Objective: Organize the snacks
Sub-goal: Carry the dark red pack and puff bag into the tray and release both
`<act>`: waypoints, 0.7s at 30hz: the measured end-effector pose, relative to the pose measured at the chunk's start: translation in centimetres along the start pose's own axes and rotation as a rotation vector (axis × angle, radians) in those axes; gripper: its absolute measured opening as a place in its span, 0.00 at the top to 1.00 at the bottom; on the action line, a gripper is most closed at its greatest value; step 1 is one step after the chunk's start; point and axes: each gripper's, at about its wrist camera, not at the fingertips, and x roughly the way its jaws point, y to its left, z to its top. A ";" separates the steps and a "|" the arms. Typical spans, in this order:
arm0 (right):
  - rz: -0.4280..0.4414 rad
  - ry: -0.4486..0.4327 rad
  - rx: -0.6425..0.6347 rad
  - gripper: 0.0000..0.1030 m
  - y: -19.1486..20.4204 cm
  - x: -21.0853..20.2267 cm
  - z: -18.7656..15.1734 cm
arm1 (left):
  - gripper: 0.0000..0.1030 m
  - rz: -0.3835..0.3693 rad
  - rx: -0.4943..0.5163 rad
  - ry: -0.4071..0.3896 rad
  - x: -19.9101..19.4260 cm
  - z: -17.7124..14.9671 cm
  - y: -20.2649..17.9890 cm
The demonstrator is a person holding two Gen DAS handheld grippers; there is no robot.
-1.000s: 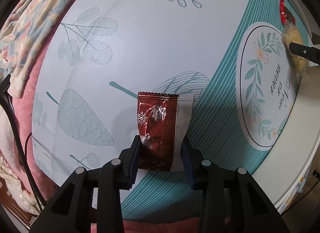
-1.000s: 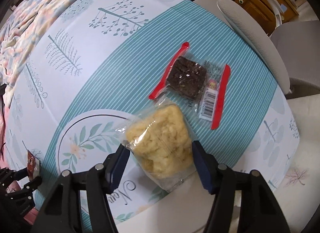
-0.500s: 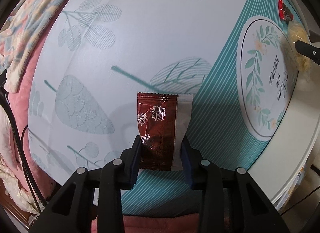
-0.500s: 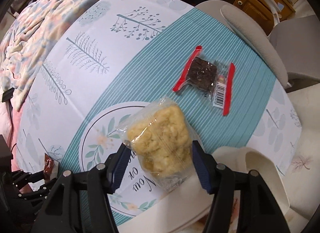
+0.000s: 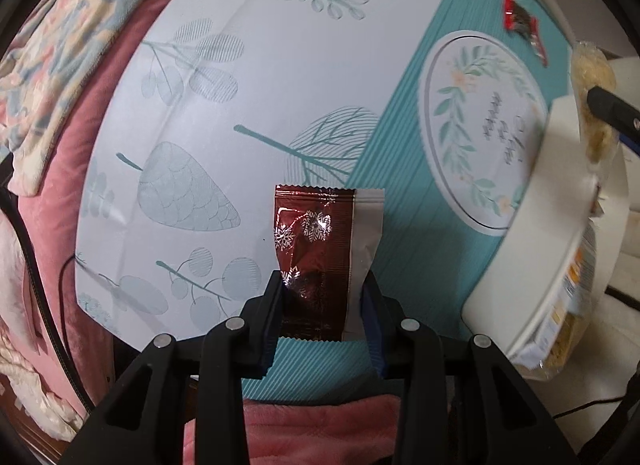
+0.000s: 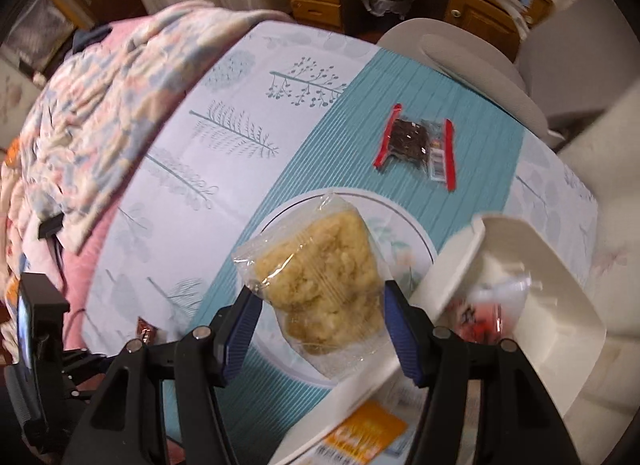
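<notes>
Two snacks are in hand. Left gripper pinches a dark red foil packet, held clear above the tablecloth. Right gripper clamps a clear bag of pale crumbly snack between its blue pads, hanging above the cloth beside the white bin at its 3 o'clock. That bin already holds at least one red-and-white packet; an orange-labelled pack lies near 6 o'clock. One dark snack in a red-edged wrapper remains on the cloth at 1 o'clock. Judged: sorting partly done; two deposits and one pickup outstanding.
</notes>
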 end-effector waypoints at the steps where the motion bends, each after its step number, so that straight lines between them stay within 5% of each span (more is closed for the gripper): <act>1: 0.006 -0.005 0.019 0.40 0.1 -0.4 -0.3 | 0.66 -0.001 0.007 -0.004 -0.3 -0.1 -0.5; 21: 0.121 -0.104 0.467 0.40 -7.8 -8.0 -12.9 | 0.66 -0.006 0.308 -0.111 -7.9 -2.6 -12.5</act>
